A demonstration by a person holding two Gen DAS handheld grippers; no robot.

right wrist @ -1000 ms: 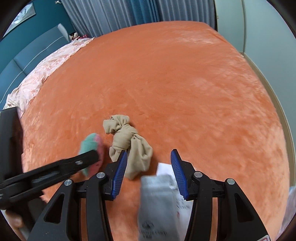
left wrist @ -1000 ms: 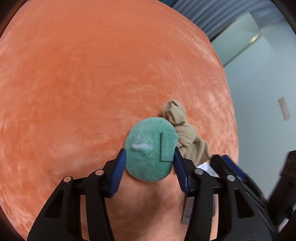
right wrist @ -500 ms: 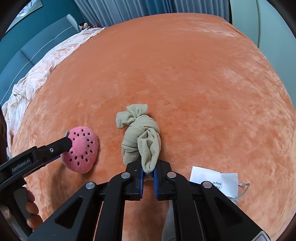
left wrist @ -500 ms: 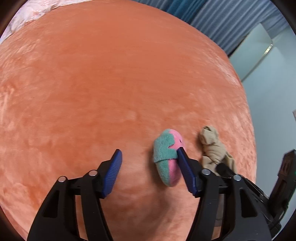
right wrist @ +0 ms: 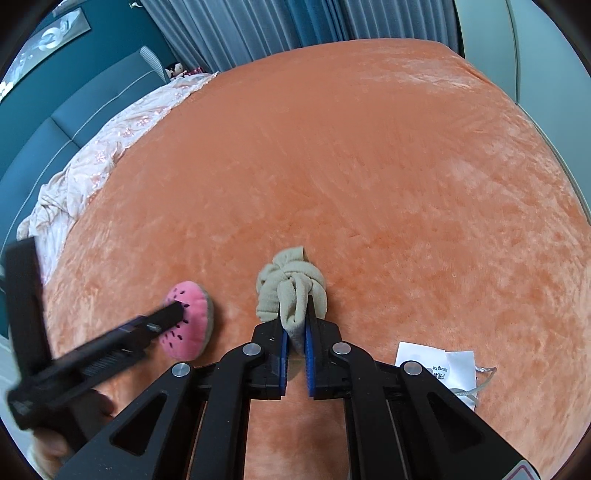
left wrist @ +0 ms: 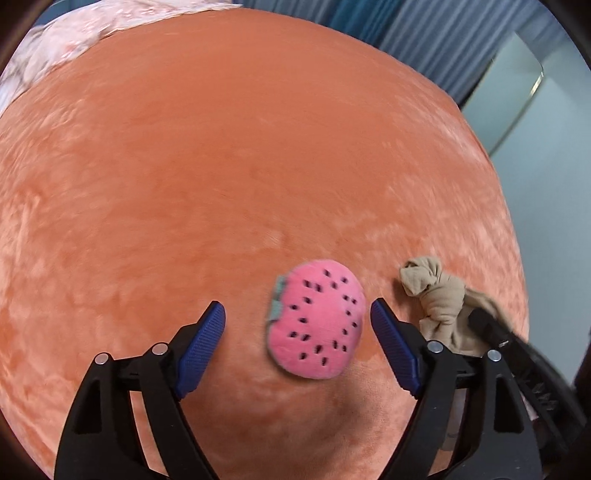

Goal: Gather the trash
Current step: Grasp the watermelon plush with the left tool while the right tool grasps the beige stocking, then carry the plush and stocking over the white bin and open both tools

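A pink plush strawberry (left wrist: 317,319) with dark seeds and a green back lies on the orange bed cover, between the open fingers of my left gripper (left wrist: 297,323); neither pad touches it. It also shows in the right wrist view (right wrist: 188,319), with a left finger in front of it. My right gripper (right wrist: 295,332) is shut on the near end of a knotted beige sock (right wrist: 290,286), which rests on the cover just right of the strawberry (left wrist: 434,295). A white paper packet (right wrist: 436,363) with a clear plastic bit lies to the right of my right gripper.
The orange plush bed cover (right wrist: 369,166) fills both views. A crumpled pink quilt (right wrist: 110,147) lies along its far left edge by a blue headboard (right wrist: 74,107). Curtains (right wrist: 295,22) hang behind; the bed drops off at the right edge to a pale wall (left wrist: 554,184).
The strawberry has rolled from green side up to pink face up and left my left gripper, which has opened wide. My right gripper closed on the sock and has held it since.
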